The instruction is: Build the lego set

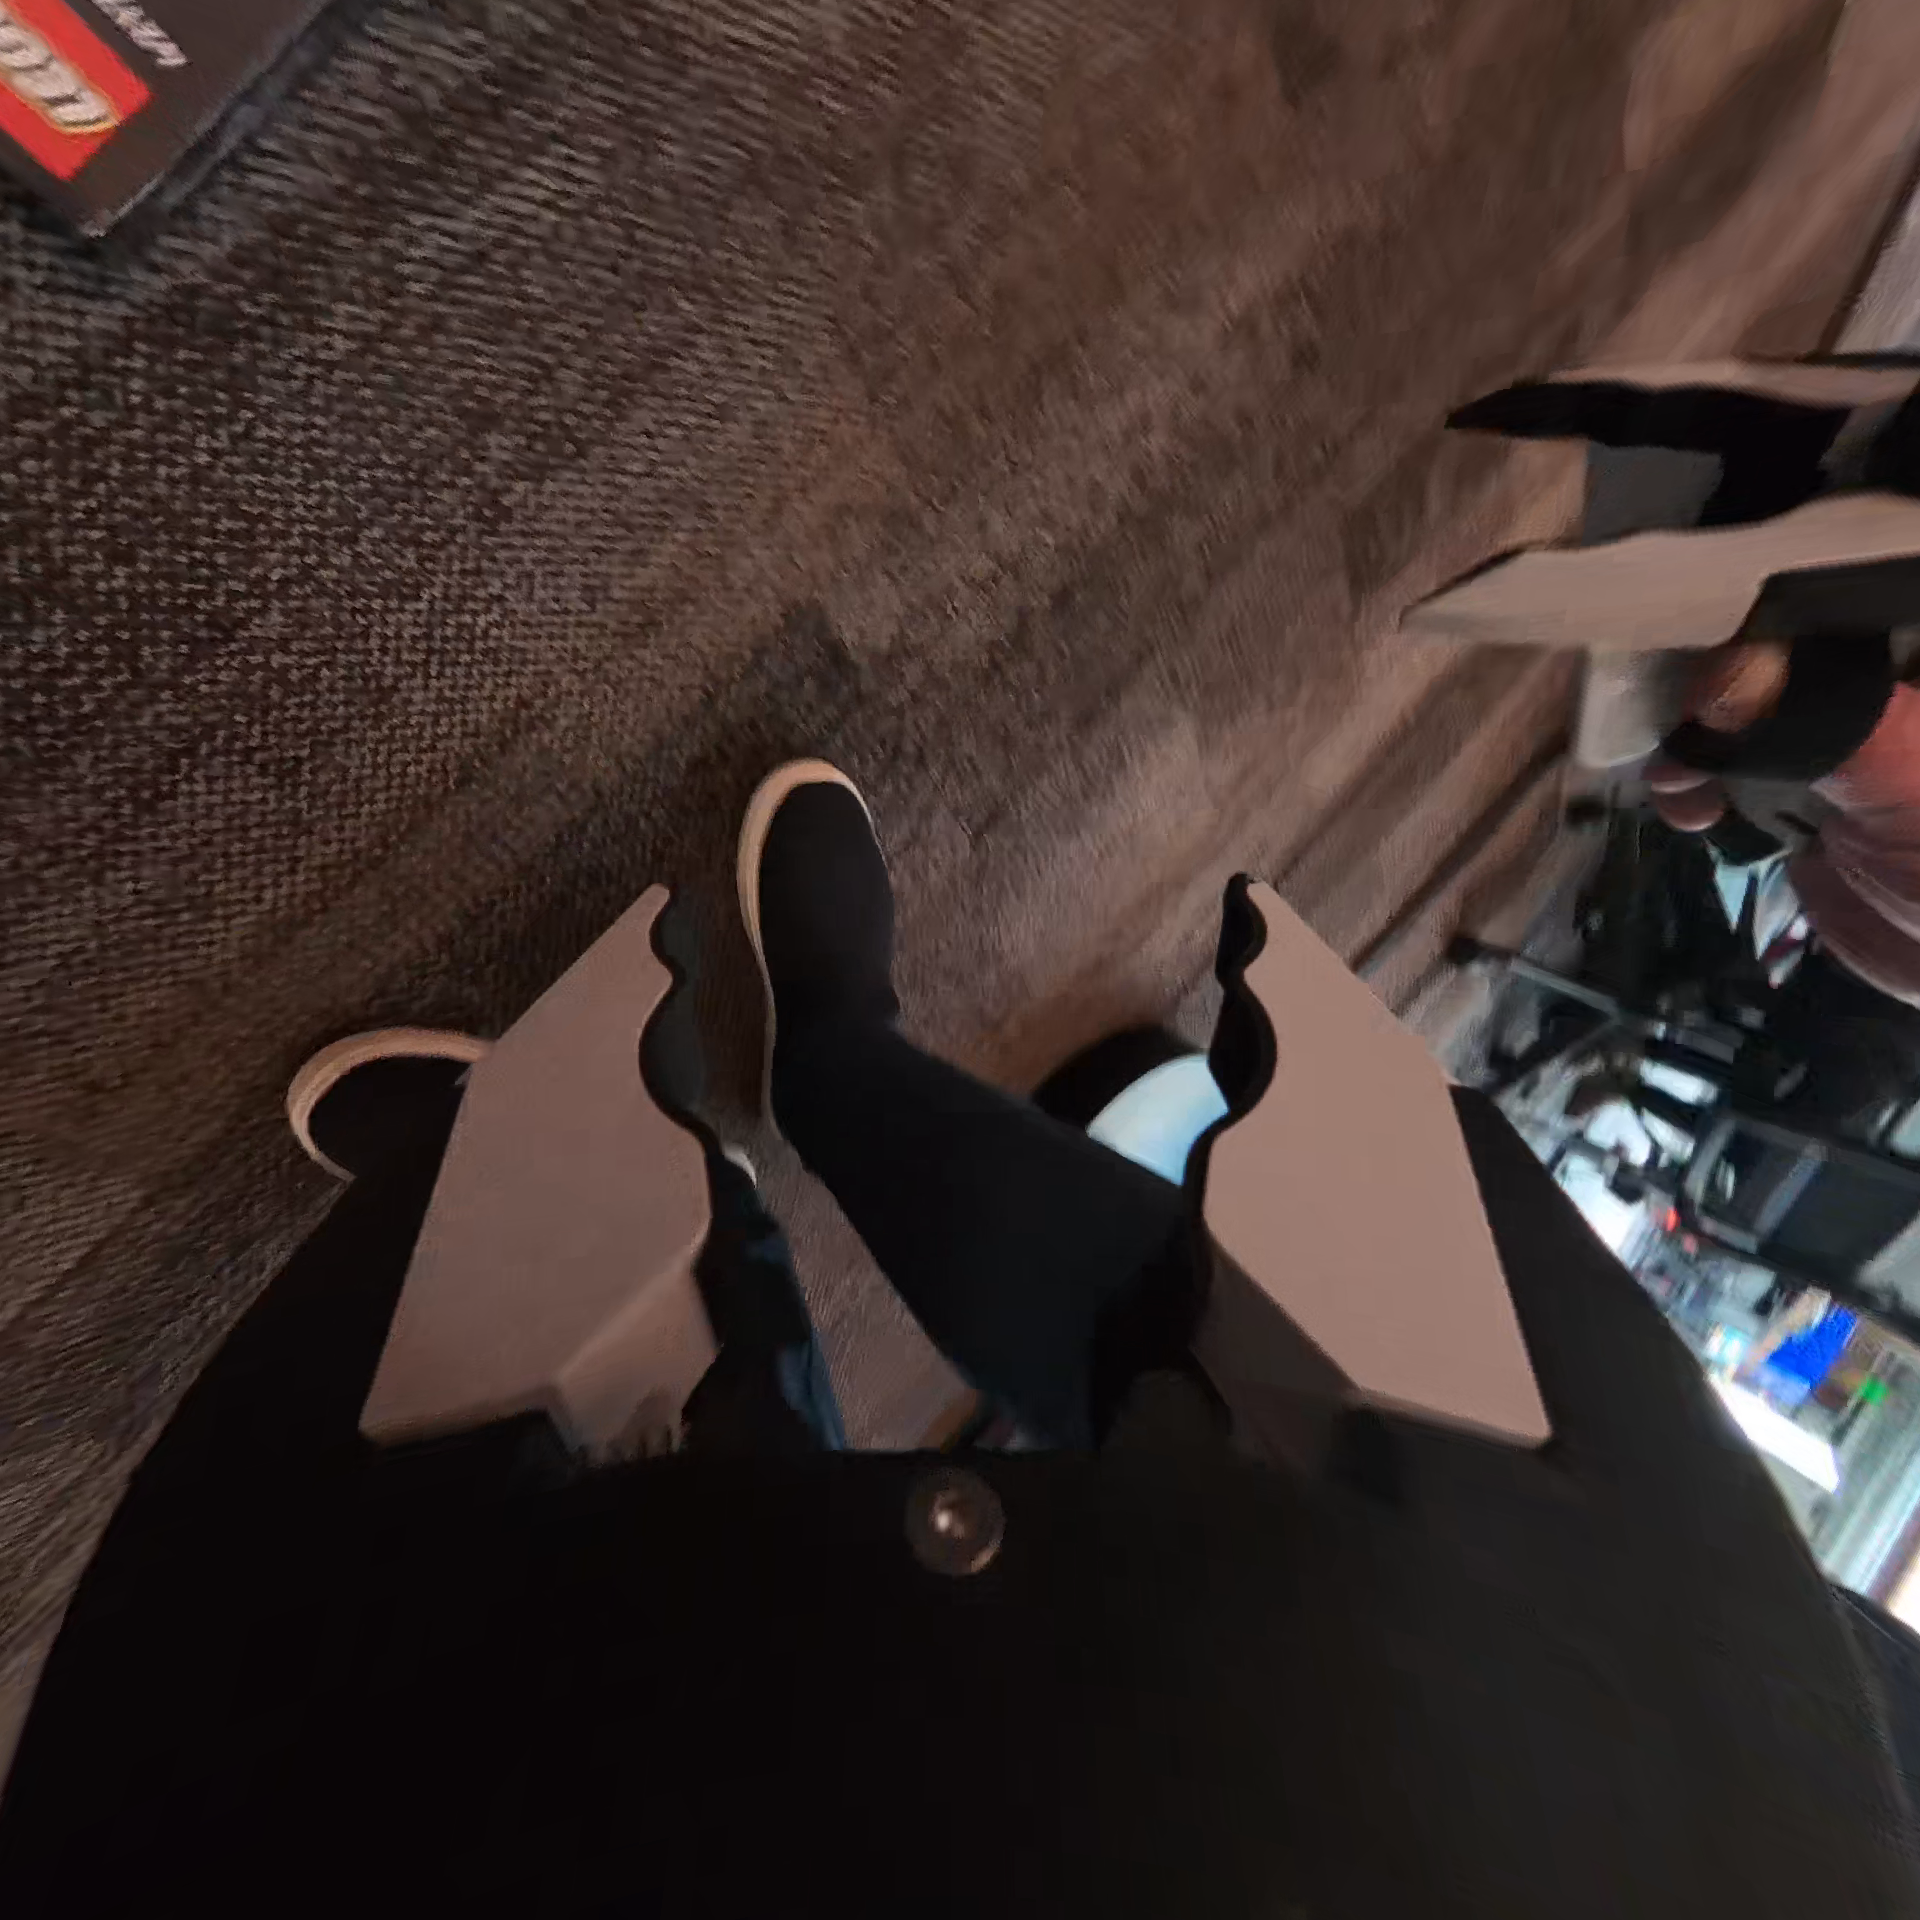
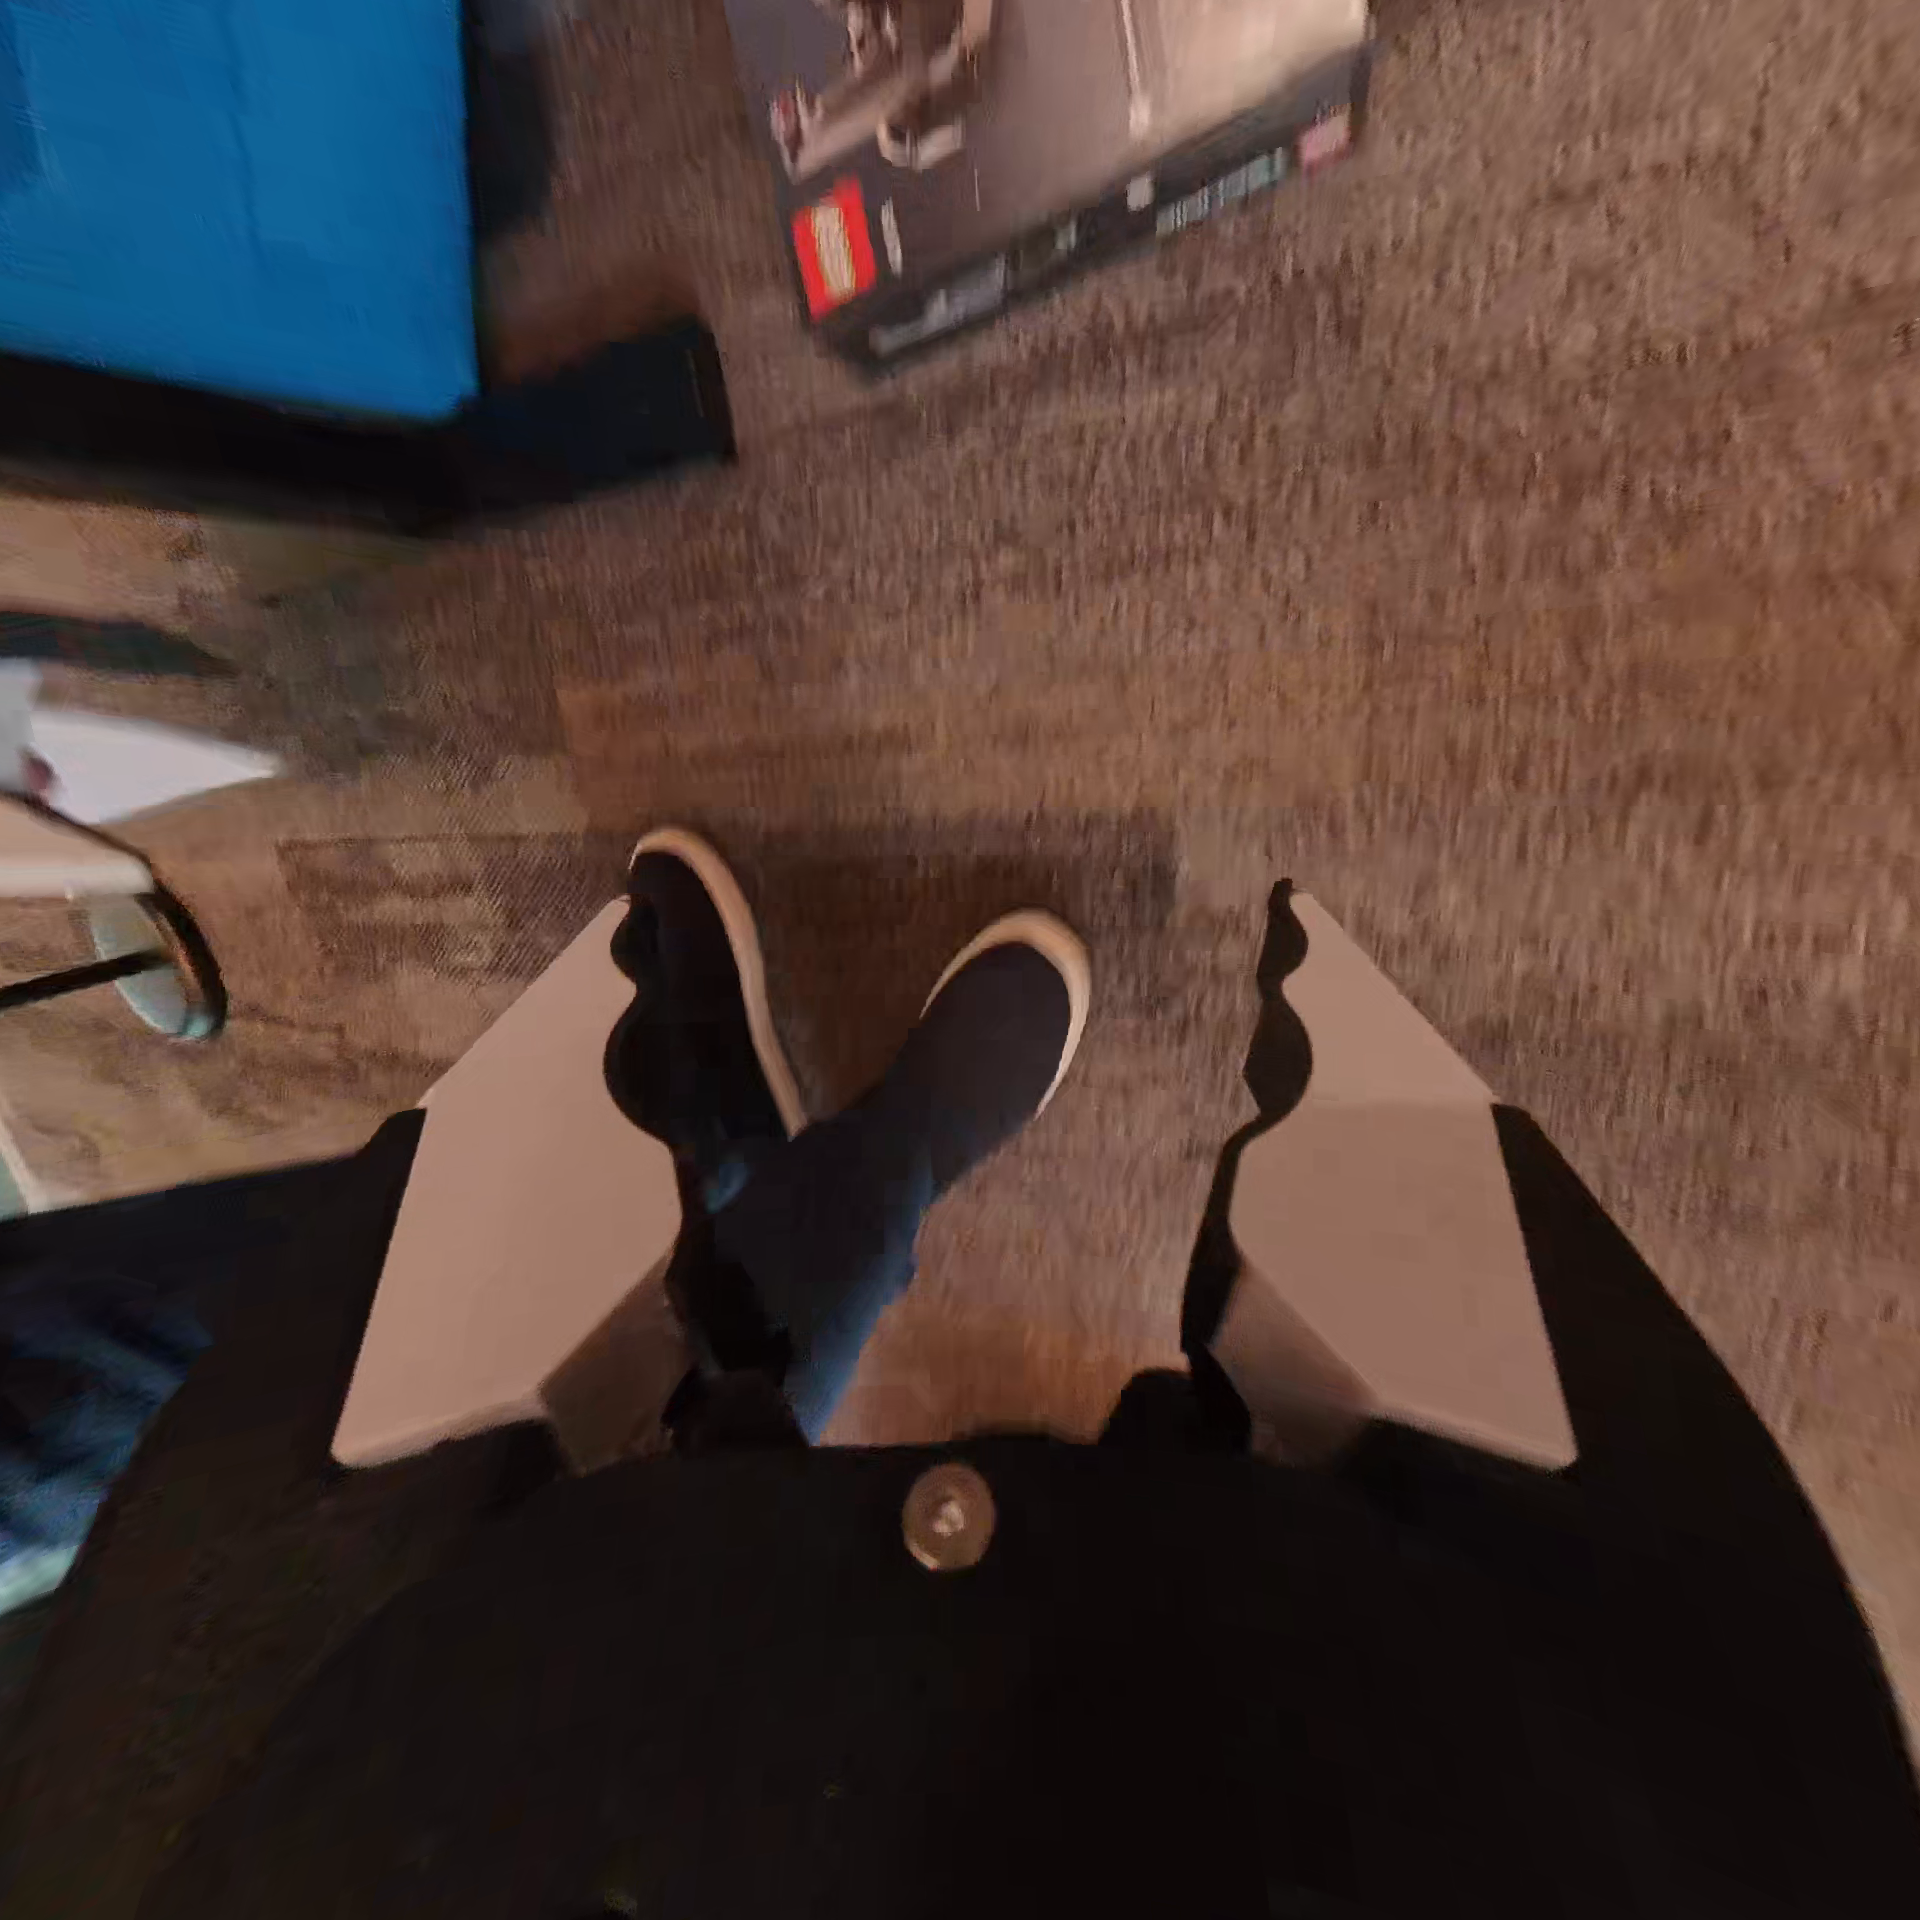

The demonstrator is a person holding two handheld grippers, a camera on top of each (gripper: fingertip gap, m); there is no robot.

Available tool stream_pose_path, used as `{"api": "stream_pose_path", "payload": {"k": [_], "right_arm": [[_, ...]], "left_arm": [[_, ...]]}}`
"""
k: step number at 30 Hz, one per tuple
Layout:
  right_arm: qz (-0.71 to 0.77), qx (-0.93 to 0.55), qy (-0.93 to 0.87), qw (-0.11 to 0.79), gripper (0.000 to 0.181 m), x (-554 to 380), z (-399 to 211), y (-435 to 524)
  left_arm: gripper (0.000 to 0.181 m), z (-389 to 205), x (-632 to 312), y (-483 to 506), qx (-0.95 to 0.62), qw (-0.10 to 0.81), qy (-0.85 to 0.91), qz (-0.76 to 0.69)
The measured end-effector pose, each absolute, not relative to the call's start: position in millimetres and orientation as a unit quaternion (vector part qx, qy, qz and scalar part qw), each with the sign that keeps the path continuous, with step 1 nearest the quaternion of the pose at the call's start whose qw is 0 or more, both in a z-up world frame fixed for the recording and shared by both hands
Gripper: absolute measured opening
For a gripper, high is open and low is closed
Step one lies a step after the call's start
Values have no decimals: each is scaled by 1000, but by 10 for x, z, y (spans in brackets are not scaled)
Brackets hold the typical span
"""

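I am at the very start: the lego box (image 2: 1060, 156) lies flat and apparently unopened on the brown carpet (image 2: 1455, 623), well ahead of my shoes (image 2: 997, 1029), and neither tool touches it. My right gripper (image 2: 956, 1039) hangs over the floor with its jaws spread wide and nothing between them; my left gripper (image 1: 945, 1039) is spread just as wide and just as empty, pointed down past my feet. In the left wrist view only one corner of the box (image 1: 94, 94) shows, far off at the upper edge, and the right gripper (image 1: 1662, 520) appears off to the side, also apart. By my judgement the next move is to bring both tools forward to the box and get it open, one steadying while the other works a flap. In the right wrist view the long axis runs slantwise, low at the left, rising to the right, printed face up, its corner with the red logo nearest me and close to a blue panel (image 2: 229, 187)
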State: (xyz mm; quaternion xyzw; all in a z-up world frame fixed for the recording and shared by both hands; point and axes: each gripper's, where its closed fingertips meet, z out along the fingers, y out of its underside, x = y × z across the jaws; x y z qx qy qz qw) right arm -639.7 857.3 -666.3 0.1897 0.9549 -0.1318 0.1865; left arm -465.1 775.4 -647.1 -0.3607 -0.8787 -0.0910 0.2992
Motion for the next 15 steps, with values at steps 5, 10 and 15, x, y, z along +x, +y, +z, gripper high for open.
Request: {"api": "stream_pose_path", "payload": {"k": [5,10,15], "right_arm": [[-181,99,962,178,119,-6737,-7780,7230],[-204,69,964,157,124,-6999,-8638,6233],[-175,40,973,148,132,-7104,-9357,5787]], "left_arm": [[101,-7666,-4735,7182,-271,301,-913,-51],[104,-8452,-4890,6535,-189,313,-931,-11],[111,-8960,-5018,6030,-130,314,-940,13]]}}
